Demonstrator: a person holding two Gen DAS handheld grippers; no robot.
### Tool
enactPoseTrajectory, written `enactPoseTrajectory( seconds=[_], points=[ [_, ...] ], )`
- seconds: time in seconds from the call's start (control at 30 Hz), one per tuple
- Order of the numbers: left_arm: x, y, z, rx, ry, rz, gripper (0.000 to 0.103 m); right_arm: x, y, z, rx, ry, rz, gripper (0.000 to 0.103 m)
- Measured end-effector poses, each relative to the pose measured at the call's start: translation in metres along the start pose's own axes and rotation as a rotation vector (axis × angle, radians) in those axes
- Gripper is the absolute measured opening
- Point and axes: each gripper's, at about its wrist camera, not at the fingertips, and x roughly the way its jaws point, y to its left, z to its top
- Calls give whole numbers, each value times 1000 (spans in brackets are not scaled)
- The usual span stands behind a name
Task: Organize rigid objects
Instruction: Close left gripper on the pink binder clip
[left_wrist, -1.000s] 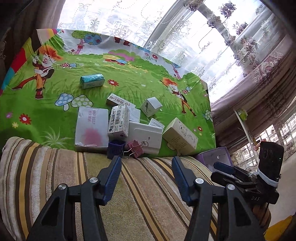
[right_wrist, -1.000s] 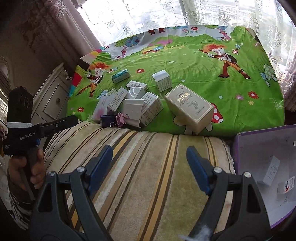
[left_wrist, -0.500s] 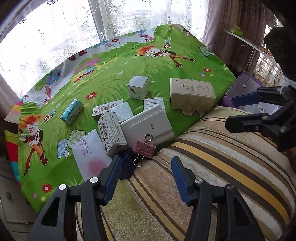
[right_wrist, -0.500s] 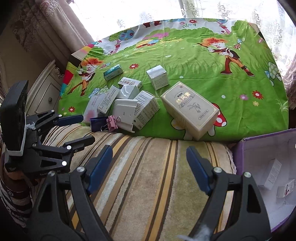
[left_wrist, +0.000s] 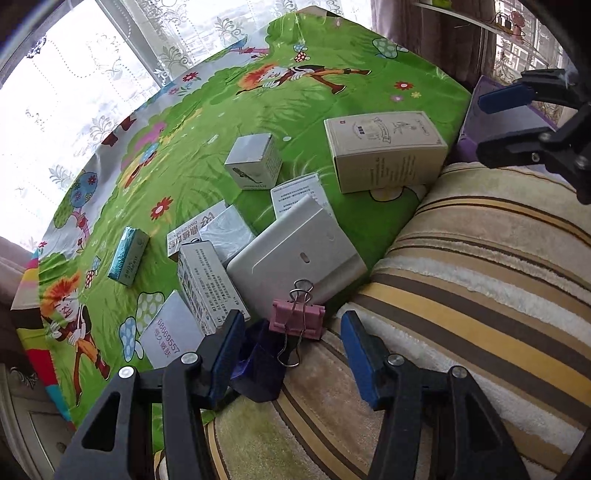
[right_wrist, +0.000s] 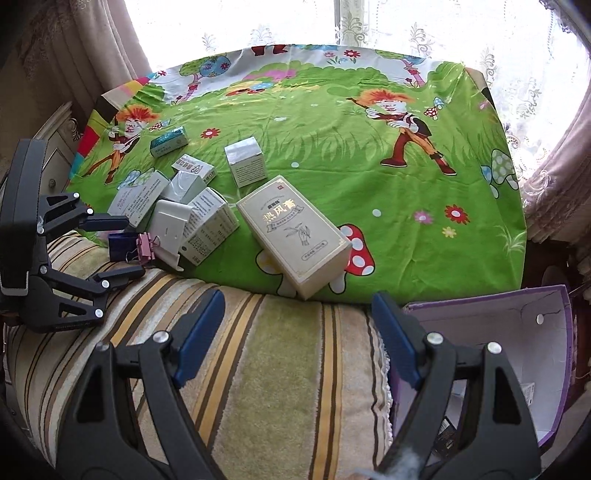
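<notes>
Left gripper, jaws apart, brackets the pink binder clip at twelve o'clock, apparently lining up a grasp; right gripper hovers, jaws apart, purple box at three o'clock.

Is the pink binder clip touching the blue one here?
Touching. In the left wrist view the pink clip sits directly against the blue clip, its wire handle lying over it; the right wrist view also shows no gap between them.
</notes>
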Motion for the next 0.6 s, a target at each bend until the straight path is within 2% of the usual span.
enactPoseTrajectory(
  seconds=[0.07,0.2,0.3,0.5,0.6],
  points=[
    [3,-2,2,4,8,-2,53,2,-1,1,-32,-3,-31,84],
    [8,-3,3,2,24,-9,48,12,1,5,-98,18,-37,84],
    [11,-4,3,4,41,-14,35,20,5,8,-150,33,-51,85],
    [7,-4,0,-9,21,-11,34,33,11,13,-203,45,-52,85],
    [-1,-3,-2,-32,-8,-34,34,42,15,16,-234,54,-58,85]
  ],
)
